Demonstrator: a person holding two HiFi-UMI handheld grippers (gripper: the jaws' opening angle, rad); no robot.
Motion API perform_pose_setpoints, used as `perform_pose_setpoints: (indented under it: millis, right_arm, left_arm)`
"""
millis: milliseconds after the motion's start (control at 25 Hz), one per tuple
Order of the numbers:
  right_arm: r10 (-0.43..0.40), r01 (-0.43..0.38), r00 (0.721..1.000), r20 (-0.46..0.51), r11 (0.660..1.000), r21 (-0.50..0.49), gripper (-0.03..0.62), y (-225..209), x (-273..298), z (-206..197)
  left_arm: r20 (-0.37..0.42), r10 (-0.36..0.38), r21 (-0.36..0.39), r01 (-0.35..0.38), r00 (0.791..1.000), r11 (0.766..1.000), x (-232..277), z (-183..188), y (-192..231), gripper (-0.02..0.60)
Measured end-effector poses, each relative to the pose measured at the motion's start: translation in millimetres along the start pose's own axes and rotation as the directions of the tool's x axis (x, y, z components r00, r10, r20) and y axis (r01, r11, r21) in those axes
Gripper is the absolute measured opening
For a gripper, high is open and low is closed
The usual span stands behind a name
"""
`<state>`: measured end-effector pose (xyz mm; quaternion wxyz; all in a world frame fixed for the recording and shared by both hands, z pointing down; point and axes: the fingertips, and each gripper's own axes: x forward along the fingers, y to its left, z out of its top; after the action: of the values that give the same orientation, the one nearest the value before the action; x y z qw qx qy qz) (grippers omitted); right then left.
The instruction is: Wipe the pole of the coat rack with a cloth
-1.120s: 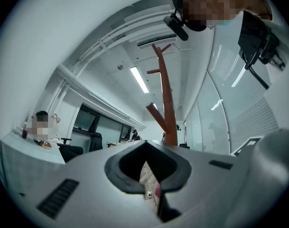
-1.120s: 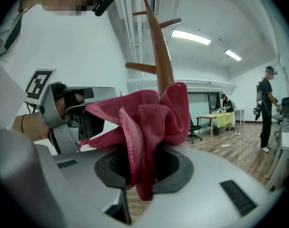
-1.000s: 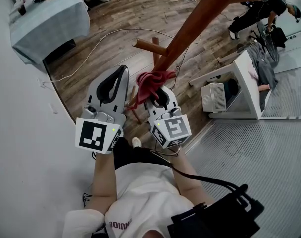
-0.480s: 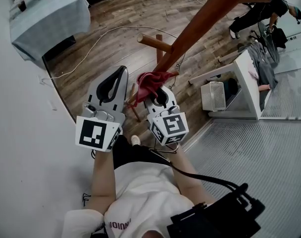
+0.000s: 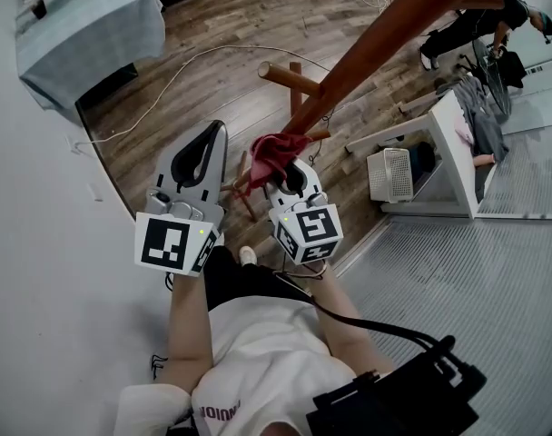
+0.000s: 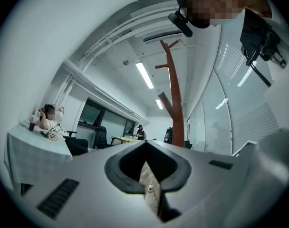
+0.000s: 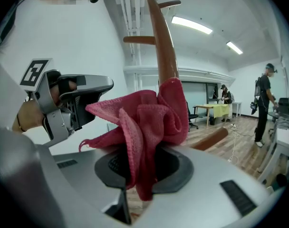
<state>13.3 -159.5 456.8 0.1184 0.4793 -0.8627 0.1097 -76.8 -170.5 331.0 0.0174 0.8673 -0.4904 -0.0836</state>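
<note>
The brown wooden pole (image 5: pixel 376 48) of the coat rack runs from top right down to its crossed feet on the floor. A crumpled red cloth (image 5: pixel 276 151) is pinched in my right gripper (image 5: pixel 278 163) and lies against the lower pole; in the right gripper view the cloth (image 7: pixel 144 122) rises from the shut jaws in front of the pole (image 7: pixel 162 42). My left gripper (image 5: pixel 217 130) hovers just left of the cloth, shut and holding nothing. The left gripper view shows the pole (image 6: pixel 175 99) beyond its closed jaws.
A wooden peg (image 5: pixel 290 78) sticks out of the pole above the cloth. A white cable (image 5: pixel 181 71) trails over the wood floor. A cloth-covered table (image 5: pixel 81 30) stands at top left, and a white cabinet with a basket (image 5: pixel 412 171) at right. A person (image 5: pixel 480 16) stands far right.
Both grippers have crept slightly up along the pole with the cloth; the right gripper shifted a little right. The grip on the cloth is unchanged.
</note>
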Motion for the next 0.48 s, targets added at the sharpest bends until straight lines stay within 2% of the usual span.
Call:
perform_pose_setpoints:
  millis: [480]
  right_arm:
    - [-0.019, 0.022, 0.995, -0.093, 1.0, 0.022, 0.092, -2, 8, -25]
  left_arm:
    - [-0.036, 0.008, -0.024, -0.009, 0.999, 1.0, -3, -17, 7, 0.012]
